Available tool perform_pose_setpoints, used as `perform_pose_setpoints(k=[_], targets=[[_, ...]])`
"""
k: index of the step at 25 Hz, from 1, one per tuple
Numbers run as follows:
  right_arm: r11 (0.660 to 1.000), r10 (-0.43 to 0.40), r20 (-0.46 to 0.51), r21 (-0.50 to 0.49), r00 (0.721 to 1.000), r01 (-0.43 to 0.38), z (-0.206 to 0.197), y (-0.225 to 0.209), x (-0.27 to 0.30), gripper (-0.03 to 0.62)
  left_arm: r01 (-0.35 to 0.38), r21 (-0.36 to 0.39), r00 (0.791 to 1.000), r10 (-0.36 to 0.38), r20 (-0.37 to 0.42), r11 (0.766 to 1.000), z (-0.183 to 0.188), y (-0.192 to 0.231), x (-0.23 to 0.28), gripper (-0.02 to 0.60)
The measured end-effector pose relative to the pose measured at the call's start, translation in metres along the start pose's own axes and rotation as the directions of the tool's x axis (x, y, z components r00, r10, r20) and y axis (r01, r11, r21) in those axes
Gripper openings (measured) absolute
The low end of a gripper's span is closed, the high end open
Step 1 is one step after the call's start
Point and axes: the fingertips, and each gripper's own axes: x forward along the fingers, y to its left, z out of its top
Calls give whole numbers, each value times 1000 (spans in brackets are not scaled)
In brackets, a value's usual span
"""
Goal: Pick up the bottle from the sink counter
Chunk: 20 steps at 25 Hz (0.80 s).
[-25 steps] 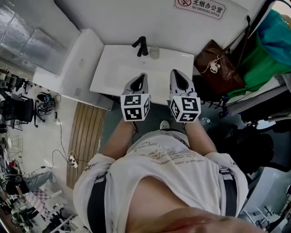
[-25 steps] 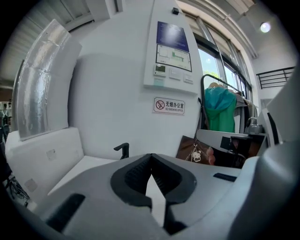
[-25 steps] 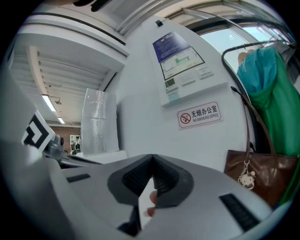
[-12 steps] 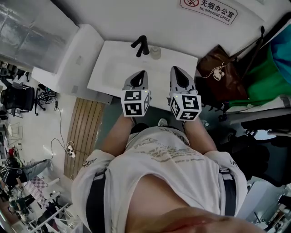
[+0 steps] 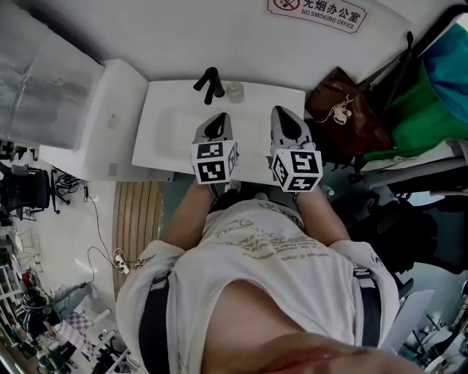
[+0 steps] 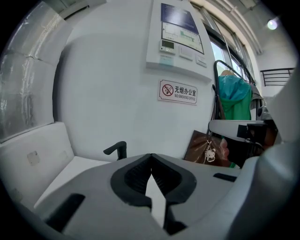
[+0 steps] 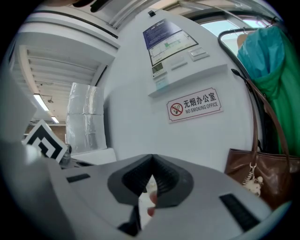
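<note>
A small pale bottle (image 5: 235, 91) stands at the back of the white sink counter (image 5: 164, 139), just right of the black faucet (image 5: 208, 84). My left gripper (image 5: 218, 117) hovers over the counter a little in front of the bottle, jaws shut and empty. My right gripper (image 5: 282, 111) is beside it, to the bottle's right, also shut with nothing held. In the left gripper view the closed tips (image 6: 151, 155) point at the wall, with the faucet (image 6: 117, 150) to their left and the bottle hidden. The right gripper view shows closed tips (image 7: 152, 157) below the sign.
A brown bag (image 5: 344, 109) and green and teal garments (image 5: 431, 95) crowd the counter's right side. A white cabinet (image 5: 95, 117) adjoins it on the left. A no-smoking sign (image 5: 316, 13) hangs on the wall behind. A slatted wooden mat (image 5: 135, 219) lies on the floor.
The person has come closer to the sink, so both grippers now reach farther over the counter toward the faucet and bottle. Both stay shut.
</note>
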Motion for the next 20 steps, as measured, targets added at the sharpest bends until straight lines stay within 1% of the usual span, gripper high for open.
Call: perform_pose_setpoints(k=[3,8,13,18,19,20], targets=[[999,-40,1,-6,999,40,3,-6,6,21,19,9,1000,-19,-9,1000,1,4,19,21],[993,-116,2,-20,993,116,6,-18,12,21,42,37,999,-41,-32,998,-7,9,52,21],[980,-197,4,-23,980,197,7,-32,9,21,75,32,996,-73,-60,997,-14,11,84,21],[964,-266,-9,-24,964,265,1,-41,7,21,90,48,993,-86,-84,995,-31,14,119,29],[960,-278,-10,-24,960,278,1,-44,7,21,95,50,992,-90,-90,994,-33,14,125,71],[957,-291,-10,-26,957,290,1,-46,7,21,102,50,991,-97,-96,994,-36,13,131,171]])
